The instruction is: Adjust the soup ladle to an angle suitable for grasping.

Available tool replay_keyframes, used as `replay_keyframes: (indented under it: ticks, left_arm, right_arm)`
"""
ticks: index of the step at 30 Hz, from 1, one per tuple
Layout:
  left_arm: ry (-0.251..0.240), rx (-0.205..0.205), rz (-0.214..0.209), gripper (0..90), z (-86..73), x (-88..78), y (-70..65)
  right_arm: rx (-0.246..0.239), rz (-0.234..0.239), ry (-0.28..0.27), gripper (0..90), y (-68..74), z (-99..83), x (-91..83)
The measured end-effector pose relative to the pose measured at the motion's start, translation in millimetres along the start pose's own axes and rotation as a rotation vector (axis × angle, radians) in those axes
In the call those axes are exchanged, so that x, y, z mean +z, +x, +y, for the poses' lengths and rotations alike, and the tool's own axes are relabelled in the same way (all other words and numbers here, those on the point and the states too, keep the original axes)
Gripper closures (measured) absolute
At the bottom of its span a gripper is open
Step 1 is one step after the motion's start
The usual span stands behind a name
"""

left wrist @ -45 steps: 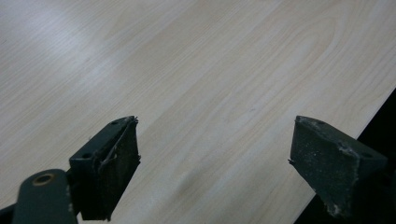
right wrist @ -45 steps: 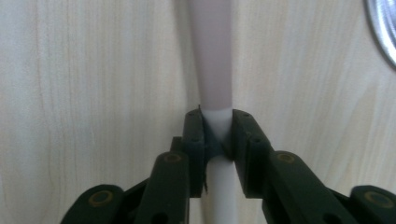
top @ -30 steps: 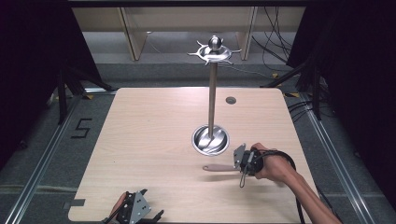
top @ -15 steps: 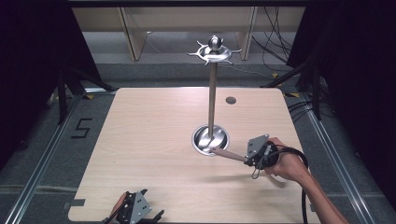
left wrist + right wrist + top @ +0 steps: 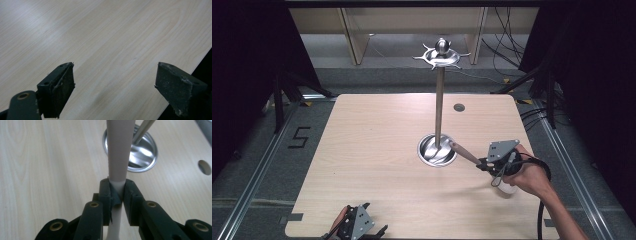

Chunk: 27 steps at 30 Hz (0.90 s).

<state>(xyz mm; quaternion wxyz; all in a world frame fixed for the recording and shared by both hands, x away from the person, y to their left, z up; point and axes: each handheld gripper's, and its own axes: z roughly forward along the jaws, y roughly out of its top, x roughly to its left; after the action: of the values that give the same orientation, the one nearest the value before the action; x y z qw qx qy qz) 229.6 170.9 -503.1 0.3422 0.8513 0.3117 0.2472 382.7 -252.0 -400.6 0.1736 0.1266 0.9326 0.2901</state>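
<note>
The slender utensil with a smooth pinkish-brown handle (image 5: 119, 150) is clamped at its pale narrow neck by the right gripper (image 5: 117, 195), its far end angled over the round polished-steel base (image 5: 437, 150) of the tall metal hanging stand (image 5: 439, 100). To hang it, I would lift steadily toward the spiked crown (image 5: 441, 55), firmly pinched to avoid swivel. The left gripper (image 5: 115, 90) rests wide apart and empty over the pale wood-grain table (image 5: 367, 150).
</note>
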Motion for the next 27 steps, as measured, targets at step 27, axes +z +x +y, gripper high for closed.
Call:
replay_keyframes:
  ticks: [27]
  left_arm:
    - [0.001,0.005,0.001,14.7,-0.1,-0.3,0.2]
  right_arm:
    - [0.152,-0.094,-0.345,78.4,-13.1,20.4,-20.2]
